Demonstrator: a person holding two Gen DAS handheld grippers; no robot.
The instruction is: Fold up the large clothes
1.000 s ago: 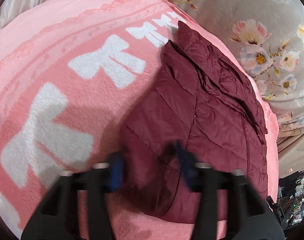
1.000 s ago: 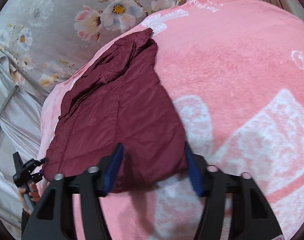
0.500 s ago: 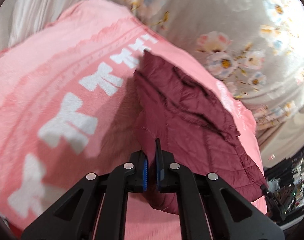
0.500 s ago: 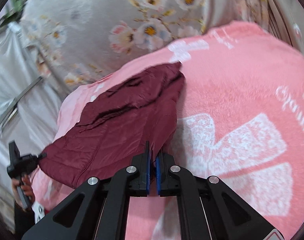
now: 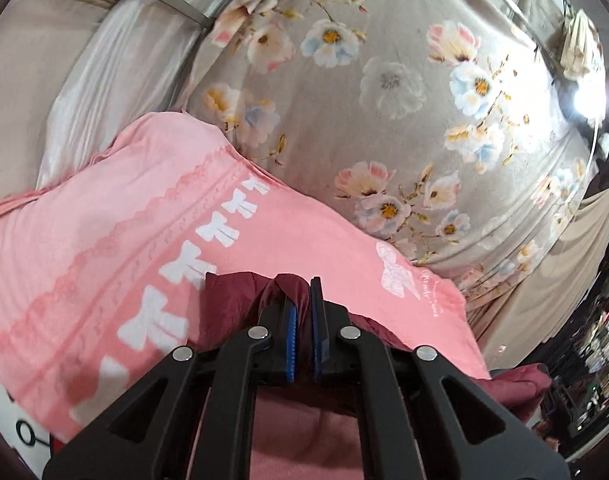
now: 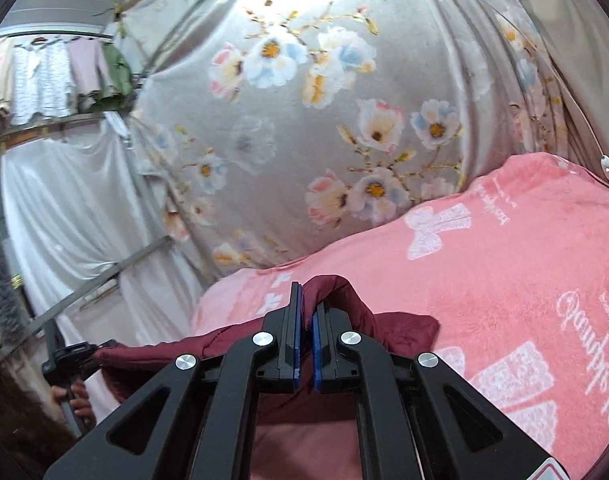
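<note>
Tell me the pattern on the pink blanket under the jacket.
White bows and script lettering on the pink blanket, clearest in the right wrist view.

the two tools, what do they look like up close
Both the left tool and the right tool match: matte black angular plastic linkages with triangular cut-outs, round silver screw heads at the joints, and flat fingers lined with ribbed blue pads. No cables or sleeves show.

The jacket [image 5: 232,300] is deep maroon, plain, with no print showing. It lies on a pink blanket [image 5: 104,240] patterned with white bows, a paler lace-like band and white script lettering. Behind hangs a grey curtain [image 5: 384,100] printed with pink, blue and white flowers with yellow centres. Each claw, left claw [image 5: 301,312] and right claw [image 6: 304,320], is black with blue pads [image 5: 290,340]. At far left hangs plain white drapery [image 6: 64,208].
</note>
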